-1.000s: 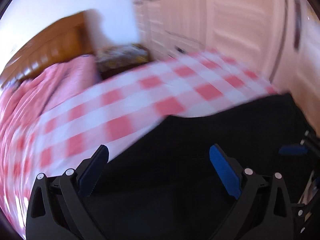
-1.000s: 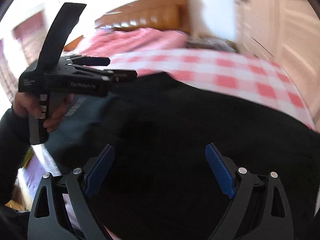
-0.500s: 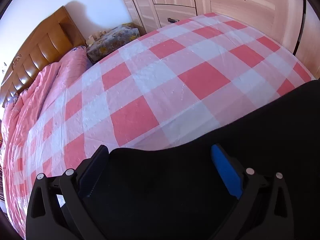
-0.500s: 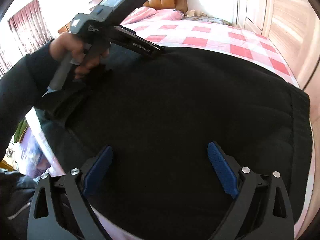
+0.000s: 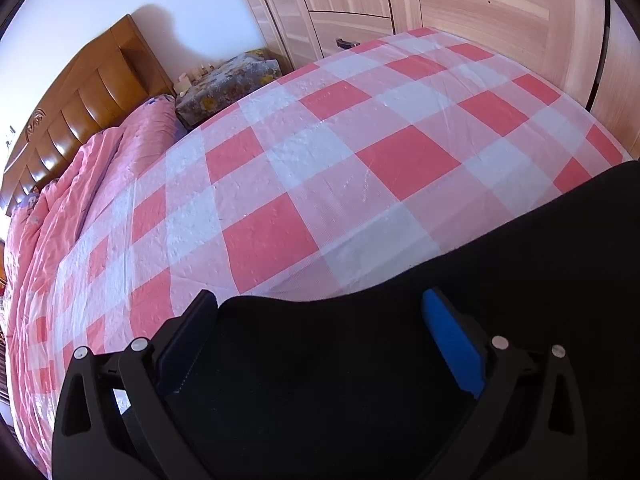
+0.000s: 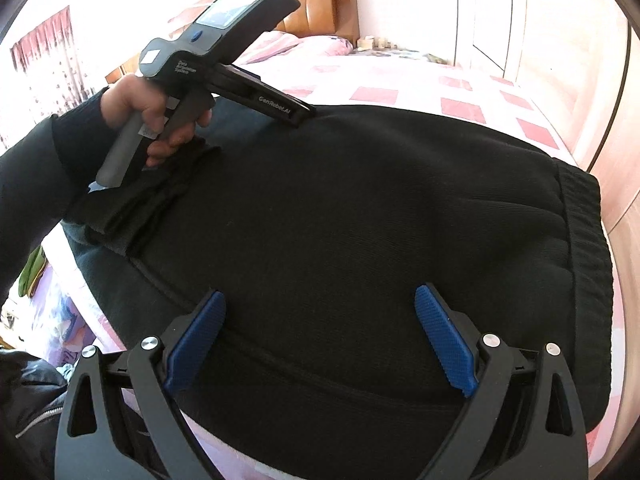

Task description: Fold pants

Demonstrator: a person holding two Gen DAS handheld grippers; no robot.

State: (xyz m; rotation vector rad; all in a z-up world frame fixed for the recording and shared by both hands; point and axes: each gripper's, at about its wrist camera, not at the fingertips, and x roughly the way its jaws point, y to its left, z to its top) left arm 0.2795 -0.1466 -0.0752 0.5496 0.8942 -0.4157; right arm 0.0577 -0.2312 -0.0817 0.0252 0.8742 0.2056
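Observation:
Black pants [image 6: 360,220] lie folded on the red-and-white checked bed sheet [image 5: 320,184], ribbed waistband [image 6: 588,248] at the right. In the left wrist view the pants [image 5: 440,340] fill the lower right. My left gripper [image 5: 320,312] is open, jaws wide, low over the pants' far edge; the right wrist view shows it [image 6: 296,114] resting at that edge, held by a hand. My right gripper [image 6: 318,308] is open, jaws wide, above the near part of the pants, holding nothing.
A wooden headboard [image 5: 80,96] and a pink quilt [image 5: 80,184] lie at the far left. A bedside table [image 5: 228,84] stands by the wall. Wardrobe doors [image 5: 480,4] line the far side. The bed's right edge [image 6: 616,300] is close to the waistband.
The left gripper has swung down from above the pants to their far edge and settled there. The right gripper has lowered slightly over the near part. Both stay open.

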